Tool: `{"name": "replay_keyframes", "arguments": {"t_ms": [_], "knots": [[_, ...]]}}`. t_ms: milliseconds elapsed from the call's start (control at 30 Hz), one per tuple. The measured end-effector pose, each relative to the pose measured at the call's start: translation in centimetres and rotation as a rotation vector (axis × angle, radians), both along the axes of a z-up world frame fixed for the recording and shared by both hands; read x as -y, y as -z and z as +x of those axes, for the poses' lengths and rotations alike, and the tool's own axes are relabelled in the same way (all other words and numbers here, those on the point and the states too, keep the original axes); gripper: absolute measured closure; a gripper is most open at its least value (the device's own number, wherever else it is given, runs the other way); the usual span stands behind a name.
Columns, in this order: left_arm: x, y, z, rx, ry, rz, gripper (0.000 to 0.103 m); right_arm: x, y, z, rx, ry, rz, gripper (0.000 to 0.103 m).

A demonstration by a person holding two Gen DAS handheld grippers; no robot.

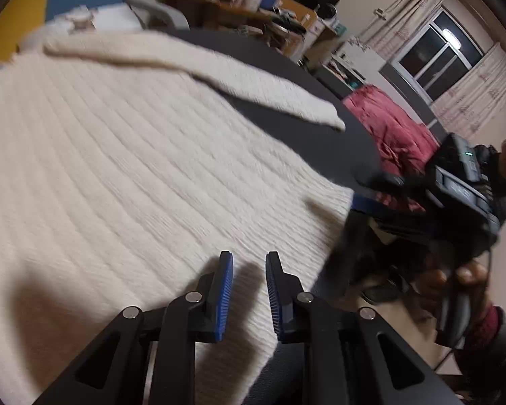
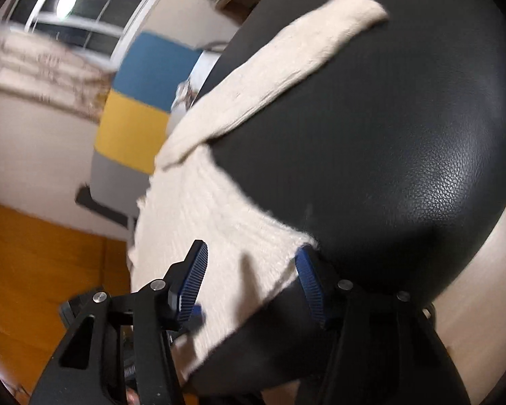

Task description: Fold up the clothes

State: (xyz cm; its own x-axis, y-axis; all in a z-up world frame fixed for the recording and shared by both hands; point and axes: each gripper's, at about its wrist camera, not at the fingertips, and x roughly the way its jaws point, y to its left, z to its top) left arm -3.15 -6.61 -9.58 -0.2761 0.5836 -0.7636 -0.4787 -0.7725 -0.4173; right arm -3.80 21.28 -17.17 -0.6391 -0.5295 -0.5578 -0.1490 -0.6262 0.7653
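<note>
The cream ribbed knit sweater [image 1: 124,155] lies spread flat on the round black leather-look table top [image 2: 404,128], its body covering the near and left part of the surface and running over the table's edge on the left. I judge it is laid open like this so that its edges and sleeves can be reached for folding. One sleeve [image 1: 199,71] stretches straight out from the body across the bare table toward the far right, ending in a blunt cuff; the other sleeve I cannot see. The knit ribs run lengthwise along the body, from the near hem away toward the far side, and I take that as the long axis of the garment. My left gripper [image 1: 249,290] hovers low over the near hem, its blue ribbed pads parted by a moderate gap with cloth showing between and below them; nothing is clamped. My right gripper [image 2: 253,270] stands wider open, straddling the near corner of the hem [image 2: 286,246], one pad over the knit and the other at the cloth's edge on the table side; the jaws are not closed on it. This placement suits taking the hem at two points. No fold is visible in the body, which fits either a sweater laid out for folding or one opened again; the pictures do not settle which. A red quilted cover [image 1: 388,125] lies beyond the table.
</note>
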Motion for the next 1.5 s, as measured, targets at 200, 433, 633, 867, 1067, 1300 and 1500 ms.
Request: {"name": "replay_keyframes", "arguments": {"t_ms": [200, 433, 633, 867, 1067, 1300, 1500], "knots": [[0.2, -1.5, -0.5, -0.078, -0.006, -0.016, 0.082, 3.2, -2.4, -1.2, -0.042, -0.173, 0.163, 0.042], [2.3, 2.4, -1.6, 0.051, -0.124, -0.036, 0.09, 5.1, -1.8, -2.5, 0.028, -0.258, 0.319, 0.05], [3.4, 2.7, -2.0, 0.093, -0.167, 0.044, 0.092, -0.2, 2.4, -1.4, 0.12, -0.115, 0.085, 0.103], [4.2, -0.5, -3.3, -0.04, -0.166, -0.025, 0.08, 4.0, -2.7, -3.1, -0.018, -0.286, 0.444, 0.085], [6.5, 2.0, -3.0, -0.008, -0.213, -0.059, 0.08, 8.7, -4.1, -7.1, -0.083, -0.453, 0.657, 0.082], [7.2, 2.5, -0.6, -0.084, -0.137, -0.073, 0.081, 9.3, -0.9, -7.3, 0.016, -0.473, 0.762, 0.066], [8.2, 1.3, 0.0, -0.074, -0.087, -0.056, 0.08, 9.7, -1.4, -5.5, 0.029, -0.506, 0.788, 0.065]]}}
